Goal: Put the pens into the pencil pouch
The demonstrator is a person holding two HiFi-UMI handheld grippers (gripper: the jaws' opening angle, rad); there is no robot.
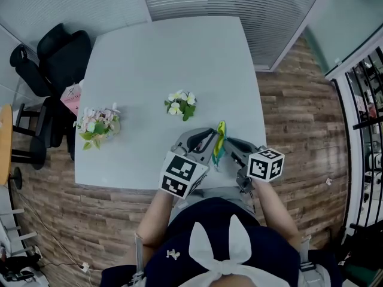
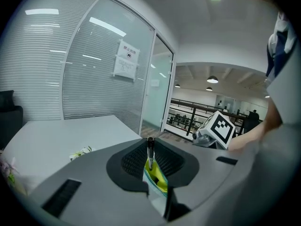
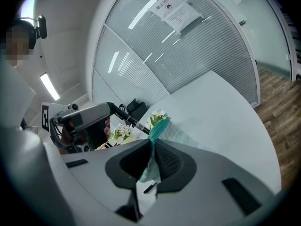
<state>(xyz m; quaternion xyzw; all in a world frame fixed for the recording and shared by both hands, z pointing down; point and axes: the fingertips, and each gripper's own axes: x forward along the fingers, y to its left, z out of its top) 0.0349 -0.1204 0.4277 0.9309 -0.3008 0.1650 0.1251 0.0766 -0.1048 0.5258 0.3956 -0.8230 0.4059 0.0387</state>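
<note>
My left gripper (image 1: 209,143) is shut on a black pen (image 2: 150,150) that points away along its jaws. The pen's tip reaches the open top of the teal and yellow pencil pouch (image 1: 220,139). My right gripper (image 1: 231,144) is shut on the pouch's fabric (image 3: 151,160) and holds it upright above the table's near edge. In the right gripper view the left gripper (image 3: 80,118) comes in from the left, and its pen (image 3: 130,122) slants down to the pouch's mouth (image 3: 158,125). In the left gripper view the pouch's yellow lining (image 2: 158,181) shows just below the pen.
Two small bunches of flowers lie on the white table (image 1: 161,58), one in the middle (image 1: 181,104) and one at the left edge (image 1: 97,125). A black office chair (image 1: 57,58) stands off the table's left side. Wooden floor (image 1: 293,124) lies to the right.
</note>
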